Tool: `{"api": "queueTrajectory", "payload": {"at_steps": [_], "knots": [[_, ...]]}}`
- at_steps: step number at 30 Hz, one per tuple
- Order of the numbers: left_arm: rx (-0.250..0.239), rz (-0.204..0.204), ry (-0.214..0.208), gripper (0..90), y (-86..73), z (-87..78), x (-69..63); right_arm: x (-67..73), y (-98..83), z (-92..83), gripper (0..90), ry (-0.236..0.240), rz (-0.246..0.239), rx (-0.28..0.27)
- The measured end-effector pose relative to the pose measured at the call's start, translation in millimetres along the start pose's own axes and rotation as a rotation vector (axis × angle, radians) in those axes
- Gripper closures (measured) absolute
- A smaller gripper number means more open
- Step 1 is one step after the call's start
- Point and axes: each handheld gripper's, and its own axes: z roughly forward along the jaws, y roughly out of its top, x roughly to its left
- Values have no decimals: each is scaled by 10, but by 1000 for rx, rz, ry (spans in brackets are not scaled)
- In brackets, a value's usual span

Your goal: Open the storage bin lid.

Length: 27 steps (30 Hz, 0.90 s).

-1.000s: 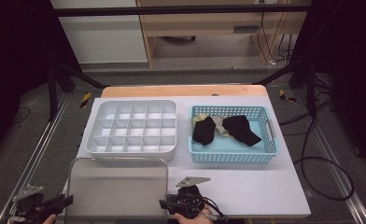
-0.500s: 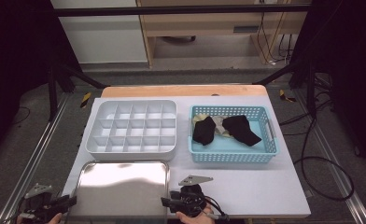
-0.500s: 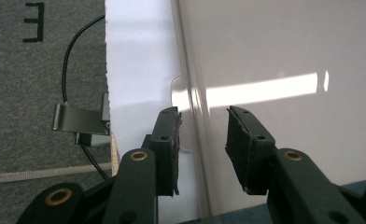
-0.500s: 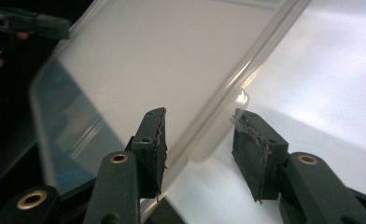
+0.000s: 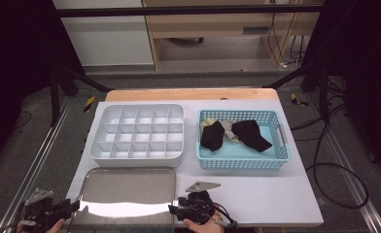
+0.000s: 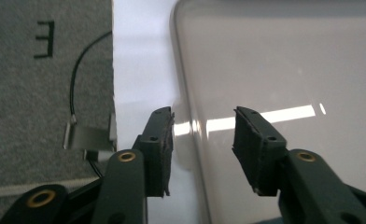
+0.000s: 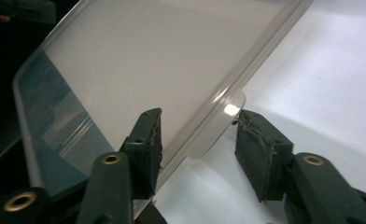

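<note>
Lid point(image 5: 125, 196) lies flat on the table's point(image 5: 256, 194) near edge, before the divided box point(image 5: 136, 131); left gripper point(image 5: 57, 209) and right gripper point(image 5: 181, 211) have just been opening, jaws apart astride its side rims; withdraw both level and outward so neither pad drags it.

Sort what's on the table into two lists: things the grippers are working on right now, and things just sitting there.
In hand:
- clear lid, flat at the table's near edge
- left gripper, jaws just opening, astride the lid's rim
- right gripper, jaws just opening, astride the lid's edge tab

Lying by:
- white divided box, compartments empty
- blue basket holding black socks
</note>
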Motion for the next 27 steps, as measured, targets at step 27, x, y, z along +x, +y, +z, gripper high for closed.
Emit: {"api": "queueTrajectory", "payload": {"at_steps": [27], "knots": [[-229,71,-58,346,541,76,-562,-378,285,-480,331,-47,-142,-204]]}}
